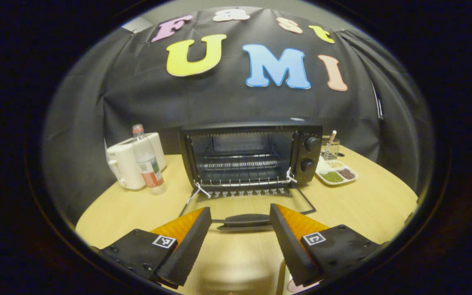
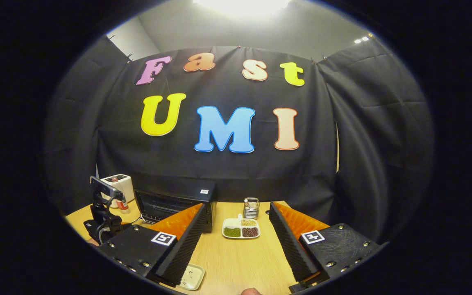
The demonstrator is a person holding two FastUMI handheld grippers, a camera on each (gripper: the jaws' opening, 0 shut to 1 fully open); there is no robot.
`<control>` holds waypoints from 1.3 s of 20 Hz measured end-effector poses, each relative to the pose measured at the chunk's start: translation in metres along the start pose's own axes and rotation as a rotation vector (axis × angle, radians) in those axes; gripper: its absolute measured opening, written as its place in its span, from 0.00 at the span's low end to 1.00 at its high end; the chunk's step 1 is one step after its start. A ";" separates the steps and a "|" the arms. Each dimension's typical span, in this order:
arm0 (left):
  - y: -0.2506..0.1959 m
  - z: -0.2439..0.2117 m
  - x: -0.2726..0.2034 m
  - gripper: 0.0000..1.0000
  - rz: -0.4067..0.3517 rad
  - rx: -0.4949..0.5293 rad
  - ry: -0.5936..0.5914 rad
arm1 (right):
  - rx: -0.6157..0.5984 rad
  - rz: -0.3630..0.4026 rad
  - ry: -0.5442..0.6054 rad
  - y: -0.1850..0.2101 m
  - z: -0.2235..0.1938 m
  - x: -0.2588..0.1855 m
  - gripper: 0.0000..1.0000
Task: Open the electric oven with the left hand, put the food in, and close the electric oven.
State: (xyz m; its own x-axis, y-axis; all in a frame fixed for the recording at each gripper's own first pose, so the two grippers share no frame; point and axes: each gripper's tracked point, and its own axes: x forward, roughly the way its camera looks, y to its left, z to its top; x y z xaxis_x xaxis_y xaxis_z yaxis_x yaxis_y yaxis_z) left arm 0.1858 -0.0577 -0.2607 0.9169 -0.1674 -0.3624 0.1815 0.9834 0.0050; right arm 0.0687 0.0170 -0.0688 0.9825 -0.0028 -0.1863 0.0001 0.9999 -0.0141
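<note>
Oven (image 1: 252,153) sits mid-table with its door (image 1: 247,207) folded flat toward us and the rack (image 1: 240,166) bare, so we judge opening done and loading in hand. Left gripper (image 1: 240,233) hovers just short of the door handle (image 1: 246,221), jaws wide, holding nothing. Right gripper (image 2: 236,233) is raised, jaws wide and empty, facing the sectioned dish (image 2: 241,228) beside the oven. A small plate (image 2: 191,276) lies near its left finger; contents too small to tell. Advice: confirm which piece is the food, grip level, clear the lowered door going in.
</note>
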 end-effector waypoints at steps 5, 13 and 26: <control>0.018 0.070 -0.059 0.96 0.054 -0.030 -0.150 | 0.041 0.104 0.111 0.008 -0.034 0.005 0.96; 0.040 0.150 -0.142 1.00 0.125 -0.022 -0.317 | 0.240 0.266 0.440 0.030 -0.114 0.001 0.97; 0.099 0.172 -0.202 1.00 0.239 -0.075 -0.383 | 0.540 0.404 1.026 0.080 -0.243 -0.016 0.95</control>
State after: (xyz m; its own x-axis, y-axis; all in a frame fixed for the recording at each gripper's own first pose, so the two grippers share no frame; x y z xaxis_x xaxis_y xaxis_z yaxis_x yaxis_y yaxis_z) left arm 0.0795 0.0614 -0.0261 0.9978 0.0647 0.0118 -0.0644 0.9976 -0.0257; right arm 0.0078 0.0932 -0.3054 0.3275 0.5433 -0.7730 0.0465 0.8079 0.5875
